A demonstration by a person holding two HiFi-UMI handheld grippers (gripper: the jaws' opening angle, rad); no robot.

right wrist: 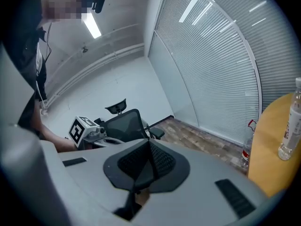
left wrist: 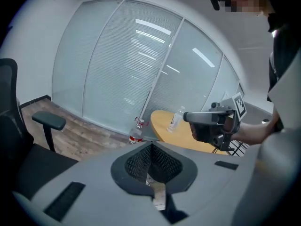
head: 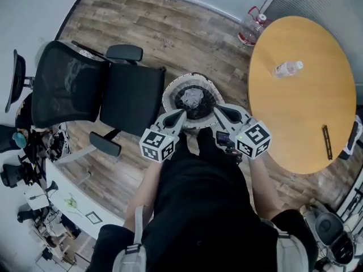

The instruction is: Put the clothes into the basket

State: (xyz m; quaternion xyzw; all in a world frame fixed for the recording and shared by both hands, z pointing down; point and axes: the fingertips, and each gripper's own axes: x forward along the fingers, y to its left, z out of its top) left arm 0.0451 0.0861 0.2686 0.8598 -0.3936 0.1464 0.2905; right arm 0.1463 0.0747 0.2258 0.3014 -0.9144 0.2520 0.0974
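Warm honey-yellow on the round table [head: 300, 95] at right; brown, streaky wood planks across the floor [head: 187, 33] at top. Black mesh and black padding on the chair [head: 91, 84] at left. Pale rim and dark inside on the basket [head: 168, 98] at centre, grey on the clothes [head: 193, 98]. Grey on the left gripper [head: 182, 114] and right gripper [head: 217, 110] — black-and-white squares on their cubes. Red cap and label on the clear jug [head: 251, 27], upper right.

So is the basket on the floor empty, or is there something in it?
Not empty: in the head view a crumpled grey garment lies in the middle of the round basket.
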